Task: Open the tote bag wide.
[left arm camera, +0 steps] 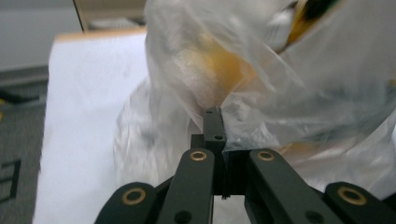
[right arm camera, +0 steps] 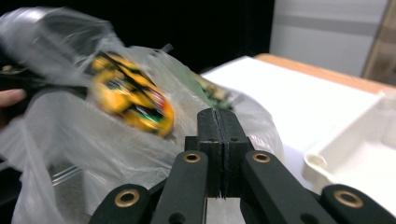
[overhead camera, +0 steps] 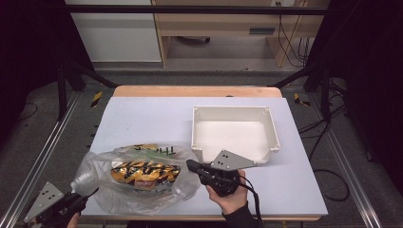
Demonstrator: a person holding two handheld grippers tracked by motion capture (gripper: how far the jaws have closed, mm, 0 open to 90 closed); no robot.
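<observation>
The bag (overhead camera: 138, 178), clear plastic with snack packets (overhead camera: 145, 173) inside, lies on the near left of the bench (overhead camera: 142, 118), just left of the white tray (overhead camera: 235, 130). The left hand-held gripper (left arm camera: 214, 114) has its jaws pressed together on the film at the bag's left end. The right hand-held gripper (overhead camera: 192, 166) meets the bag's right edge with jaws pressed together; whether film is caught there I cannot tell. To do this well, confirm both pinches, then lift evenly so the packets stay inside.
</observation>
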